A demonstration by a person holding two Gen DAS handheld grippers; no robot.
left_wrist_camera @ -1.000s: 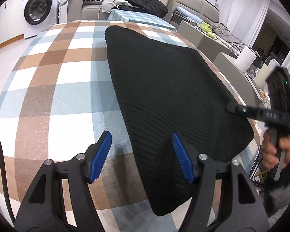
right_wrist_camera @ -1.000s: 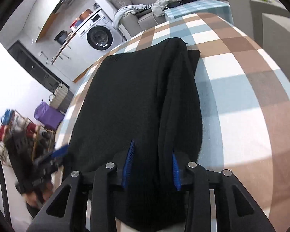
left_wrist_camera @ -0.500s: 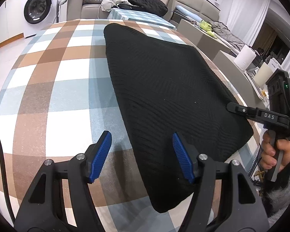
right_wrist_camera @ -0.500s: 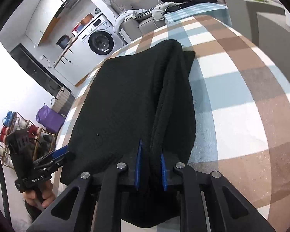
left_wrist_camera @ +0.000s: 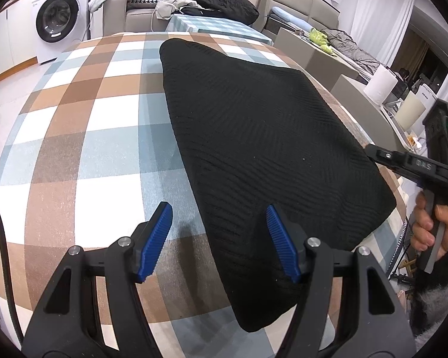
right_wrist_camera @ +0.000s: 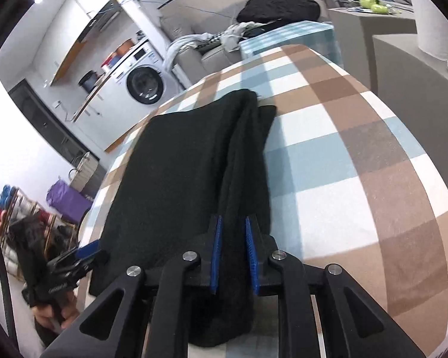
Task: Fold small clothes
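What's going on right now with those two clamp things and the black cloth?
Left gripper open, hovering over near edge of black ribbed knit garment. Right gripper shut on its bunched edge. Garment lies on checked tablecloth; nothing in the way.

1. The left gripper (left_wrist_camera: 219, 238) has its jaws spread wide, nothing between the blue pads (left_wrist_camera: 155, 238); it hovers low and points forward.
2. The right gripper (right_wrist_camera: 233, 250) has its jaws drawn close together, pinching dark fabric between the blue pads (right_wrist_camera: 215, 250).
3. In the left wrist view, the right hand (left_wrist_camera: 433, 229) wraps its fingers around the gripper's handle, at the far right edge.
4. In the right wrist view, the left hand (right_wrist_camera: 49, 317) appears low at the left edge, blurred, probably gripping its handle.
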